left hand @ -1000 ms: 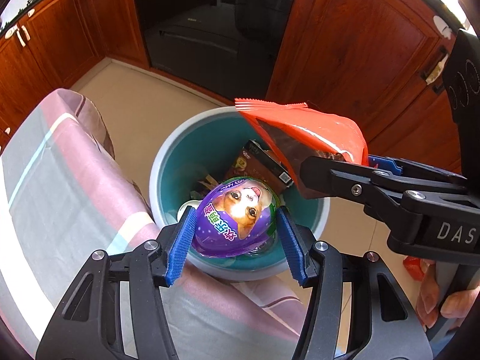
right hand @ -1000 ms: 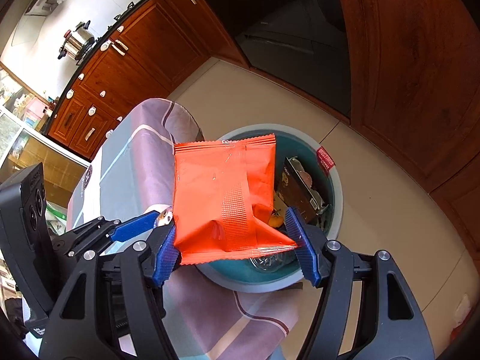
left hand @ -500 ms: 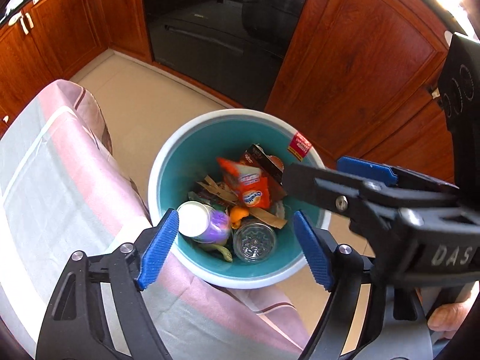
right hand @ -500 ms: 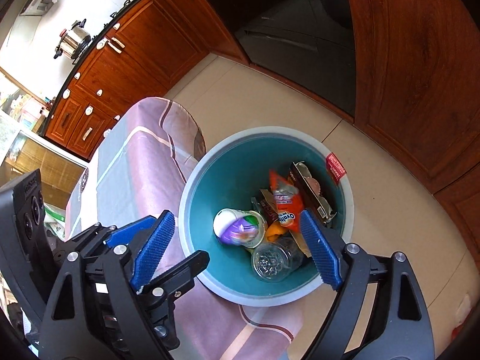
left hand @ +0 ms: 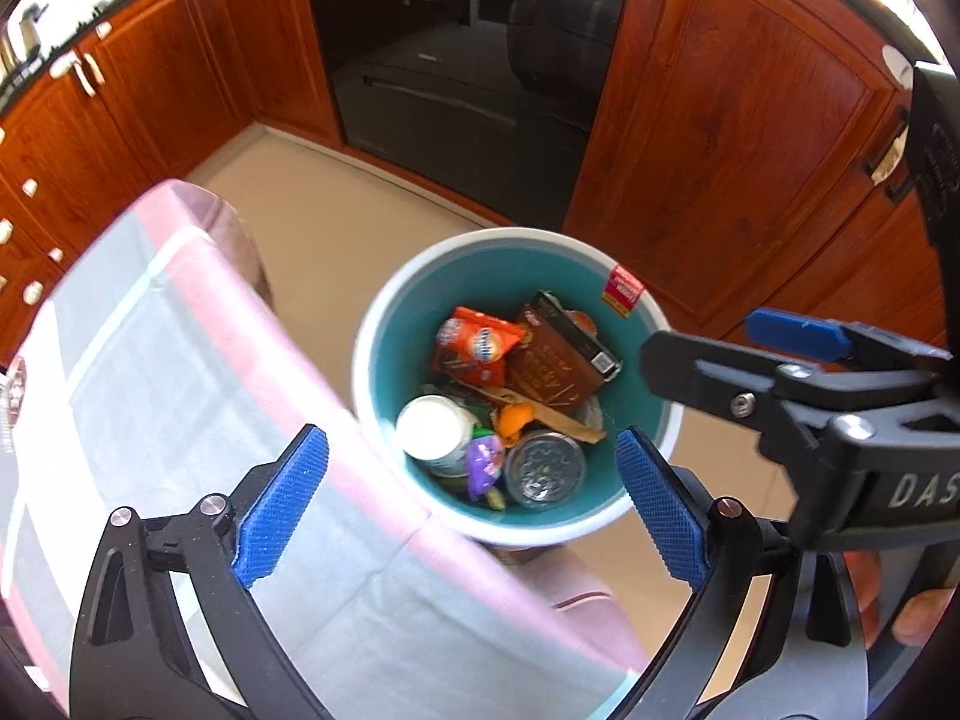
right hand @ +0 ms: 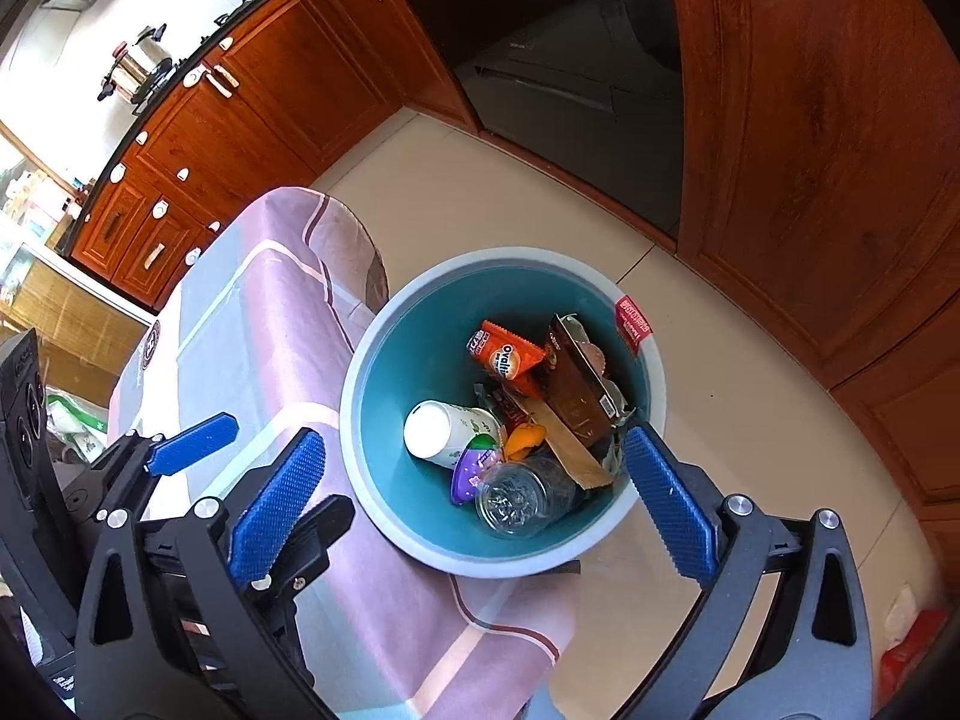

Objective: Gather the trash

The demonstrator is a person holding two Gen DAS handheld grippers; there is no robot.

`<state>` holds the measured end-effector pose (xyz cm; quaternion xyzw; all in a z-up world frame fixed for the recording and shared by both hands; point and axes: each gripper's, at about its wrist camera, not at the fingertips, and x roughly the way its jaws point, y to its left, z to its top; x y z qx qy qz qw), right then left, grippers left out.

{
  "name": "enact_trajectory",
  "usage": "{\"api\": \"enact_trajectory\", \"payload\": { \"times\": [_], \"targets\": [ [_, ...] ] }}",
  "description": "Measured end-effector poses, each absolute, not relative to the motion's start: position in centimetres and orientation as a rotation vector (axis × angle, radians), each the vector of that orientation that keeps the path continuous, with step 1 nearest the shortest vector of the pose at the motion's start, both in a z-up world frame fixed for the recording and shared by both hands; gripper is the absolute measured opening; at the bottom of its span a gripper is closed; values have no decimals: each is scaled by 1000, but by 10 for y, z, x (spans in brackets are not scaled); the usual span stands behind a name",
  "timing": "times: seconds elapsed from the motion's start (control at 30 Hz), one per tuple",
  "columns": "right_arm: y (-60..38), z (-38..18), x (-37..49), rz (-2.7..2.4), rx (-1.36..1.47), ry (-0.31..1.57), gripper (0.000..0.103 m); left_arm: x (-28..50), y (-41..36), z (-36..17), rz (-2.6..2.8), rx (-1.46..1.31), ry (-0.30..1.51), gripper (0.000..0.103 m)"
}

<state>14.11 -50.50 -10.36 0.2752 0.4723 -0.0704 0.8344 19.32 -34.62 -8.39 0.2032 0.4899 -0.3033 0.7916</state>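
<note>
A round bin with a white rim and teal inside stands on the floor beside the table; it also shows in the right wrist view. Inside lie an orange snack packet, a brown box, a white cup, a purple egg-shaped package and a clear jar. My left gripper is open and empty above the bin's near edge. My right gripper is open and empty above the bin too.
A table with a pink and grey checked cloth lies left of the bin. Wooden cabinets and a dark oven stand behind on the beige floor. A red item lies on the floor at the right.
Both grippers opened. The purple egg package and the orange packet dropped into the bin. Both grippers have since risen and drawn back a little.
</note>
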Motion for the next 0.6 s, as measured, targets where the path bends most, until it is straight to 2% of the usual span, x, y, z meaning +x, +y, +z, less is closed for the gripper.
{"api": "enact_trajectory", "payload": {
  "times": [0.6],
  "targets": [
    [-461, -22, 50, -249, 410, 937, 96, 128, -236, -16, -553, 354, 945, 99]
  ]
}}
